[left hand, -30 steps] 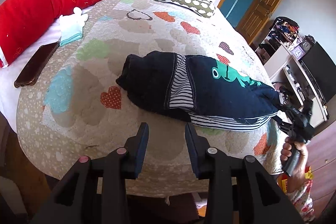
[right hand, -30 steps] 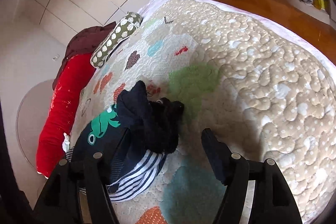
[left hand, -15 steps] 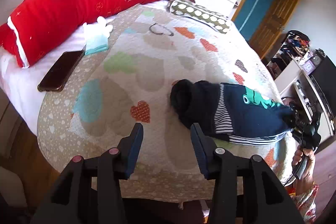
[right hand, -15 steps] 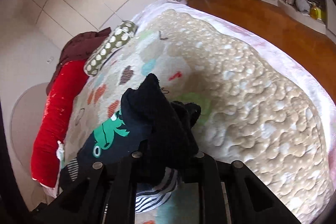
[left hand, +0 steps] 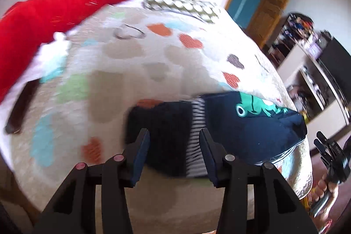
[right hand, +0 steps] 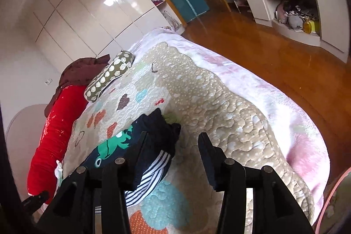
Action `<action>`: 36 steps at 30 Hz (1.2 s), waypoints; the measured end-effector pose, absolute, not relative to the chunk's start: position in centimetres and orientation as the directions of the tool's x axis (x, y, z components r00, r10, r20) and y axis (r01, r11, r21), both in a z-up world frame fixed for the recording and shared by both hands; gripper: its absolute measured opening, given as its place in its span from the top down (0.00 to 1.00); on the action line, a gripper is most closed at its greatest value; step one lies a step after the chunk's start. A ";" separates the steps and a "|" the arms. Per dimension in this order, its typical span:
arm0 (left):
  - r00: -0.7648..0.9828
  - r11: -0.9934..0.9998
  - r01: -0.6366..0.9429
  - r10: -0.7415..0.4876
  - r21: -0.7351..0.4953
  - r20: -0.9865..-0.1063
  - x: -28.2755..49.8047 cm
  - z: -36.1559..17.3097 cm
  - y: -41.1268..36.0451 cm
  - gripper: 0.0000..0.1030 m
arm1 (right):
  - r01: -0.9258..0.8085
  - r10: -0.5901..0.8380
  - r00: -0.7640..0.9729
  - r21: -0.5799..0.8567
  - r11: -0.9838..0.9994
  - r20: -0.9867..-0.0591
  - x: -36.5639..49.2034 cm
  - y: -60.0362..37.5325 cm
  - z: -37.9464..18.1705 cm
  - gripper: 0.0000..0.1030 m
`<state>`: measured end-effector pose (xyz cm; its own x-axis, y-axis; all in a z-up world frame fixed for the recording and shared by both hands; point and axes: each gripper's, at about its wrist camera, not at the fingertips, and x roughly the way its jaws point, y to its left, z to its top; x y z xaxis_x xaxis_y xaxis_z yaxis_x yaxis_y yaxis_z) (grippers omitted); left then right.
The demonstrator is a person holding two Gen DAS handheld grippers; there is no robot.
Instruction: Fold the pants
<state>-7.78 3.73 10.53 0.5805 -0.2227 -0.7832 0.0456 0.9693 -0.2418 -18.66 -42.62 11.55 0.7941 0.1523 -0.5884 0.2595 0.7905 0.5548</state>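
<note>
I've got the left gripper [left hand: 174,142] low over the quilt [left hand: 136,63], jaws apart, dark end of the folded pants [left hand: 241,126] between the fingers, contact unclear. Right gripper [right hand: 173,146] hovers at the other end, jaws wide, holding nothing. Pants lie near the bed's front edge, frog print up.

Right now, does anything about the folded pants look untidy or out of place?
Yes. The pants are in a loose bundle on the quilt: the striped lining sticks out along the edge, and the dark end near the right gripper is bunched in a lump instead of lying flat.
</note>
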 end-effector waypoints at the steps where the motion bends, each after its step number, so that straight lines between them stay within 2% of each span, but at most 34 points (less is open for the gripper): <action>1: 0.561 0.970 0.040 -0.220 -0.240 -0.798 -6.7 9.7 3.0 0.55 | 0.232 0.178 0.793 0.560 0.796 -0.582 -18.6 -42.0 11.6 0.51; 4: 0.541 0.986 -0.001 -0.138 -0.164 -0.830 -4.1 6.9 1.8 0.55 | 0.168 0.242 0.771 0.555 0.815 -0.589 -18.1 -39.5 11.1 0.51; 7: 0.573 1.000 -0.006 0.024 0.025 -0.819 -2.6 5.1 1.7 0.55 | 0.130 0.271 0.728 0.514 0.848 -0.630 -16.6 -36.5 9.9 0.51; 9: 0.593 0.984 -0.028 0.159 0.177 -0.790 -2.2 4.2 2.3 0.51 | 0.109 0.277 0.705 0.485 0.867 -0.653 -16.0 -34.7 9.2 0.51; 10: 0.590 0.980 -0.043 0.183 0.196 -0.787 -2.1 3.7 3.2 0.48 | 0.099 0.281 0.698 0.477 0.873 -0.659 -15.8 -34.0 9.2 0.51; 11: 0.580 0.986 -0.043 0.157 0.162 -0.800 -2.0 3.4 4.2 0.42 | 0.087 0.289 0.693 0.474 0.876 -0.661 -15.6 -33.4 9.2 0.51; 13: 0.565 0.997 -0.057 0.075 0.052 -0.822 -2.5 3.1 6.3 0.40 | 0.059 0.320 0.689 0.490 0.870 -0.651 -14.9 -32.2 9.6 0.51; 17: 0.559 0.998 -0.069 0.036 -0.003 -0.828 -2.9 2.5 7.3 0.36 | -0.012 0.374 0.671 0.495 0.869 -0.640 -12.6 -28.9 10.2 0.51; 21: 0.550 0.987 -0.123 -0.017 -0.101 -0.835 -2.3 1.4 8.5 0.23 | -0.096 0.474 0.598 0.529 0.843 -0.647 -10.0 -25.0 9.2 0.49; 25: 0.576 0.992 -0.107 0.004 -0.070 -0.817 -2.9 1.4 8.0 0.22 | -0.034 0.440 0.568 0.515 0.857 -0.696 -8.6 -25.5 6.0 0.50; 28: 0.576 0.991 -0.112 0.007 -0.071 -0.817 -2.8 1.4 8.1 0.21 | 0.002 0.436 0.602 0.547 0.837 -0.669 -9.5 -28.9 5.4 0.52; 31: 0.579 0.988 -0.130 0.011 -0.079 -0.816 -2.7 1.2 8.3 0.15 | 0.111 0.297 0.661 0.482 0.869 -0.689 -11.1 -33.2 5.8 0.51; 32: 0.583 0.988 -0.131 0.013 -0.079 -0.813 -2.7 1.1 8.4 0.14 | 0.146 0.265 0.669 0.473 0.869 -0.694 -11.5 -34.6 5.7 0.56; 33: 0.588 0.988 -0.131 0.015 -0.077 -0.809 -2.8 1.1 8.3 0.14 | 0.156 0.303 0.675 0.532 0.832 -0.673 -11.9 -36.4 5.2 0.59; 35: 0.596 0.989 -0.131 0.020 -0.072 -0.803 -3.0 1.0 8.3 0.14 | 0.207 0.333 0.693 0.619 0.757 -0.639 -13.2 -39.0 4.7 0.59; 36: 0.596 0.989 -0.132 0.023 -0.070 -0.803 -3.0 1.1 8.3 0.14 | 0.239 0.296 0.705 0.608 0.757 -0.645 -13.9 -39.6 4.8 0.52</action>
